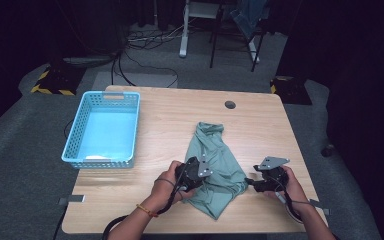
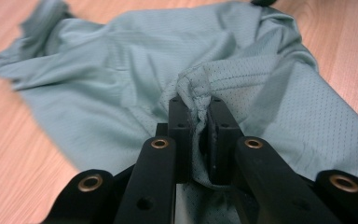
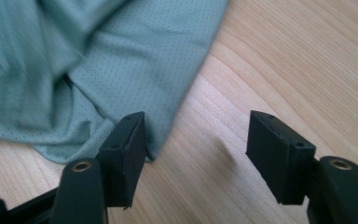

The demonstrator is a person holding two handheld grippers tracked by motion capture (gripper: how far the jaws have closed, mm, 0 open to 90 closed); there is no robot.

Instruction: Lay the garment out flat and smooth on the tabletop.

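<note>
A grey-green mesh shirt lies crumpled on the wooden table, near its front edge. My left gripper rests on the shirt's left side. In the left gripper view its jaws are pinched together on a raised fold of the shirt, near a stitched hem. My right gripper sits low at the shirt's right edge. Its jaws stand wide apart over bare wood, and the left pad just overlaps the hem of the shirt; nothing is gripped.
A light blue plastic basket stands at the table's left side with a pale item inside. A round cable hole sits near the far edge. Bare wood lies beyond and to the right of the shirt.
</note>
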